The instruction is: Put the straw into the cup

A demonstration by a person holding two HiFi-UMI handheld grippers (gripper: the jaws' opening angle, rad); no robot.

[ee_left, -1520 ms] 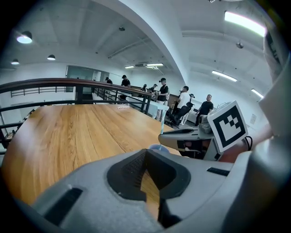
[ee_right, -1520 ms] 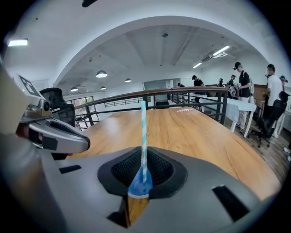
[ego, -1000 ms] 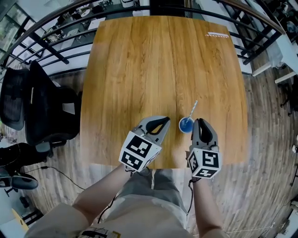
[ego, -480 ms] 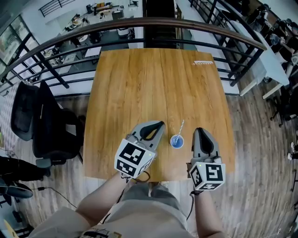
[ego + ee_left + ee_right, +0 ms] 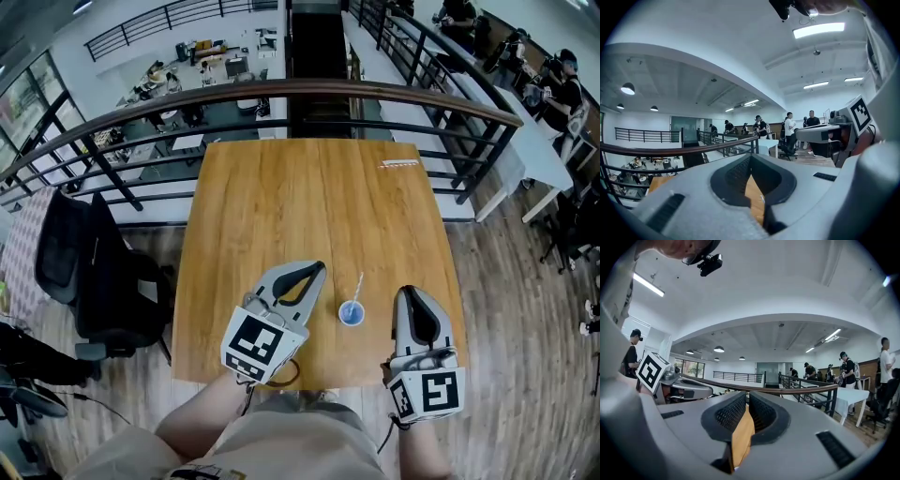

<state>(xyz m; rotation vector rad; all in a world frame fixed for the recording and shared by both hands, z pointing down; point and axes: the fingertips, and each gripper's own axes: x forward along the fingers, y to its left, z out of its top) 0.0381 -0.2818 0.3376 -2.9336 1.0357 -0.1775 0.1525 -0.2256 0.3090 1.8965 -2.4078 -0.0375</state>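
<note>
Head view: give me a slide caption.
Straw in blue cup on wooden table, flanked by left gripper and right gripper, both shut.

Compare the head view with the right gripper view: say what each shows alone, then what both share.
Only the head view: the blue cup with the straw standing in it, and the black chair. Only the right gripper view: ceiling lamps, and a close look at the right gripper, jaws closed on nothing. Both: the wooden table, the railing and the left gripper.
</note>
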